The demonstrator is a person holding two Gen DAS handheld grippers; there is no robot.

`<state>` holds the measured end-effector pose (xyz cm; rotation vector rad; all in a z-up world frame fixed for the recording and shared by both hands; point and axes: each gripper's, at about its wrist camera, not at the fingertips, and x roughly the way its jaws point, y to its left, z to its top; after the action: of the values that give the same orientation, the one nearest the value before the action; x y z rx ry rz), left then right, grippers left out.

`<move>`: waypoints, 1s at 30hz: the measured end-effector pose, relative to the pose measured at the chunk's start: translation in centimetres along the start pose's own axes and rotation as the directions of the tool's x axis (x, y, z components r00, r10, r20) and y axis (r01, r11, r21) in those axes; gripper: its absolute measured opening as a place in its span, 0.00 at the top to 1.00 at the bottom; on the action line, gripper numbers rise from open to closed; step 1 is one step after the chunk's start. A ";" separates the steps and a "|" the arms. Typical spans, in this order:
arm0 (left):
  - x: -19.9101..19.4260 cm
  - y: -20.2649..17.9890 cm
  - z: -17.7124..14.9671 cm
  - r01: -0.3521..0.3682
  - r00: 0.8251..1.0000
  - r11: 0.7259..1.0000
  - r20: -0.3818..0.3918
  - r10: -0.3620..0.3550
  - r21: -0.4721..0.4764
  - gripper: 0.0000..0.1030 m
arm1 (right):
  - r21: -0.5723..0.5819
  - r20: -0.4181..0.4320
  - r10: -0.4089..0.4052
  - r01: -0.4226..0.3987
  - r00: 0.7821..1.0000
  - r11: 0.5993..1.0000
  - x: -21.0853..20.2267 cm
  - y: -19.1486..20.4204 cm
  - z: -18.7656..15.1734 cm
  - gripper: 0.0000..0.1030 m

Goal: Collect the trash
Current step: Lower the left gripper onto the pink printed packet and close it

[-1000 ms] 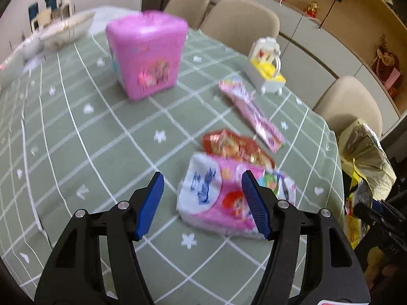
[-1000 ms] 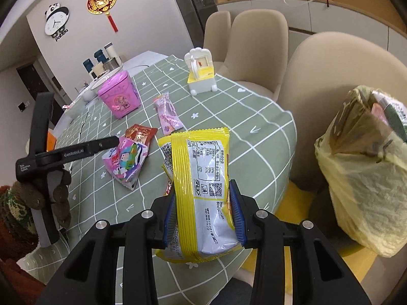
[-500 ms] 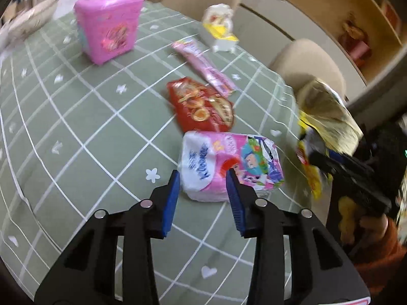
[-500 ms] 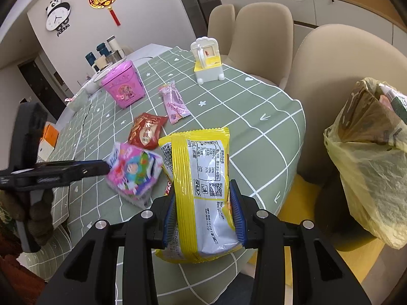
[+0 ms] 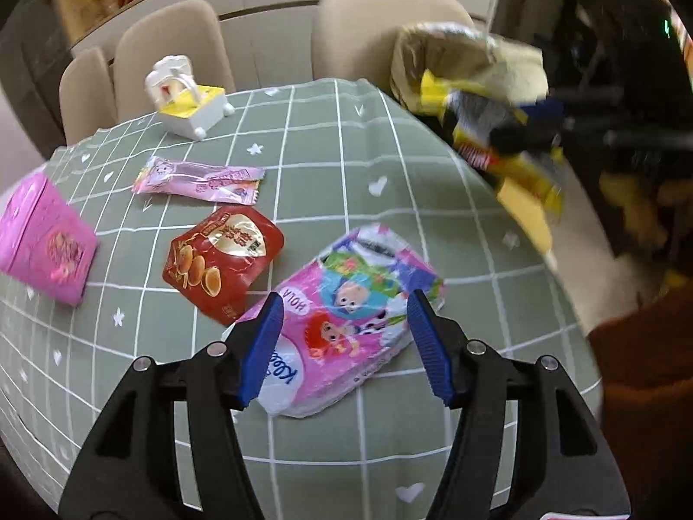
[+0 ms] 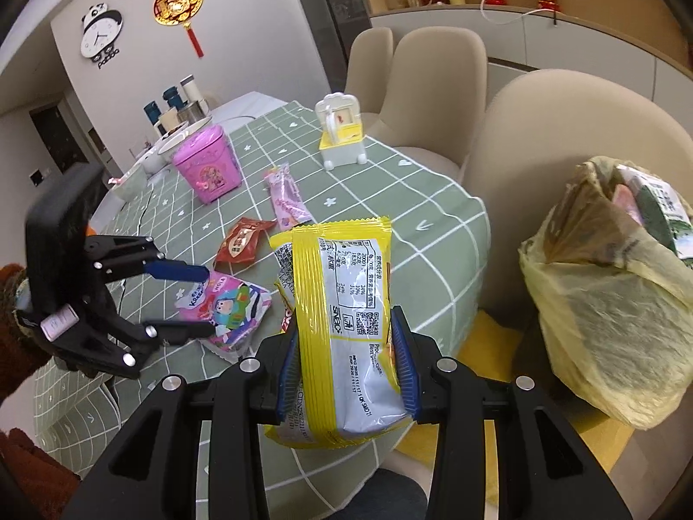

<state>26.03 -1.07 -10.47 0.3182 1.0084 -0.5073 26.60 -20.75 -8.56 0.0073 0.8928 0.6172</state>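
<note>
My left gripper [image 5: 344,338] is open, its blue pads on either side of a pink cartoon tissue pack [image 5: 346,320] lying on the green checked table [image 5: 355,173]. The pack and the left gripper [image 6: 203,299] also show in the right wrist view, pack [image 6: 229,307]. My right gripper [image 6: 346,368] is shut on a yellow snack packet [image 6: 342,303], held off the table's edge. A yellow trash bag [image 6: 606,312] sits on a chair to the right, open at the top. A red snack pouch [image 5: 221,255] and a long pink wrapper [image 5: 199,180] lie on the table.
A pink tin box [image 5: 43,242] and a white and yellow toy [image 5: 186,99] stand on the table. Beige chairs [image 6: 433,86] ring the far side. Bowls and cups [image 6: 173,130] sit at the far end of the table.
My left gripper has swung right around the tissue pack and its jaws have opened wider. The right gripper has kept hold of the yellow packet and barely shifted.
</note>
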 end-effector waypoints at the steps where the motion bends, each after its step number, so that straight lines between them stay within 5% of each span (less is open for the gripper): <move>1: 0.3 0.2 -0.1 -0.016 1.000 1.000 -0.004 0.016 0.004 0.45 | 0.004 0.001 -0.005 0.005 1.000 1.000 -0.1 -0.2 -0.1 0.64; 6: 1.8 2.2 0.2 -0.140 0.990 0.985 -0.004 0.140 -0.101 0.45 | 0.049 0.002 -0.024 0.024 1.000 0.998 -0.5 -1.4 -0.5 0.64; 10: 2.5 3.9 0.1 -0.103 0.995 0.973 -0.008 0.104 -0.207 0.45 | 0.051 0.001 -0.028 0.028 1.000 0.998 -0.7 -1.5 -0.6 0.64; 20: -2.0 1.5 -1.4 0.128 0.992 0.992 0.002 -0.128 -0.019 0.41 | 0.059 0.013 -0.027 0.026 1.000 0.998 -1.1 -1.7 -0.7 0.64; 25: -1.5 -0.8 -2.6 0.054 0.998 0.992 -0.034 -0.051 0.116 0.41 | 0.074 0.006 -0.017 0.017 1.000 0.997 -0.9 -2.0 -0.8 0.64; 30: 0.6 -1.1 -2.0 0.003 0.999 0.997 -0.040 0.000 0.071 0.41 | 0.071 0.003 -0.020 0.020 1.000 0.997 -1.0 -1.9 -0.9 0.64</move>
<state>24.22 -1.19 -12.04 0.3928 1.0312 -0.5407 26.43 -23.05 -8.91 0.0633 0.9099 0.5663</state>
